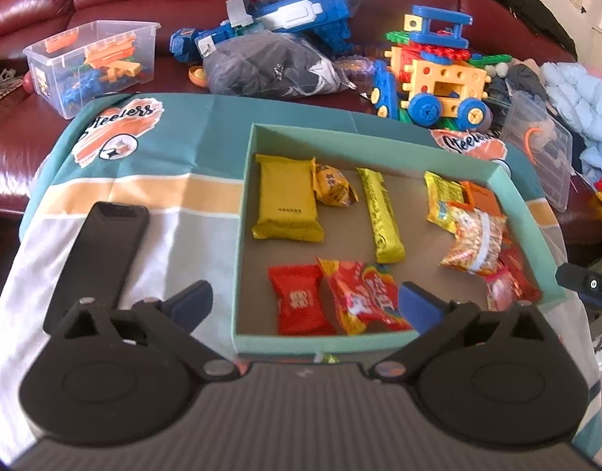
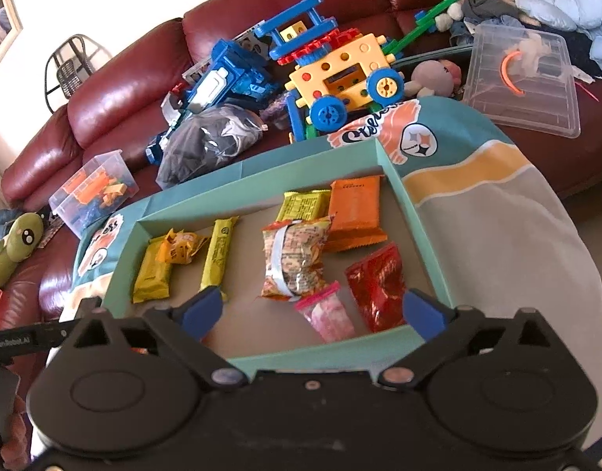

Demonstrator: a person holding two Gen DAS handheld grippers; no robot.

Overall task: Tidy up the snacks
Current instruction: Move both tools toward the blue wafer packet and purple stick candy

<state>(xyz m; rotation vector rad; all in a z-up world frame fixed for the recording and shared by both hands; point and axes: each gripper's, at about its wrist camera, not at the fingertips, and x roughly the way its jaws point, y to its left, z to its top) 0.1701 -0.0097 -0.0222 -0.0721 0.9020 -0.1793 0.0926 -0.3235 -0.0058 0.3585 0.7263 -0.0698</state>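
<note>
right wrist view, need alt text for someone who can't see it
An open right gripper hovers over a teal box of wrapped snacks: yellow bars at left, an orange packet at the back, a red packet at right. Toys clutter the red sofa behind.

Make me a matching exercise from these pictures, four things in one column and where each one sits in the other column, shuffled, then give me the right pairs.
Things:
1. square yellow pack
2. orange pack
3. black phone
4. clear bin of blocks

Places:
A. on the red sofa
B. far left of the teal box
C. on the cloth, outside the box
D. far right corner of the box

Pairs: 1-B, 2-D, 3-C, 4-A
</note>
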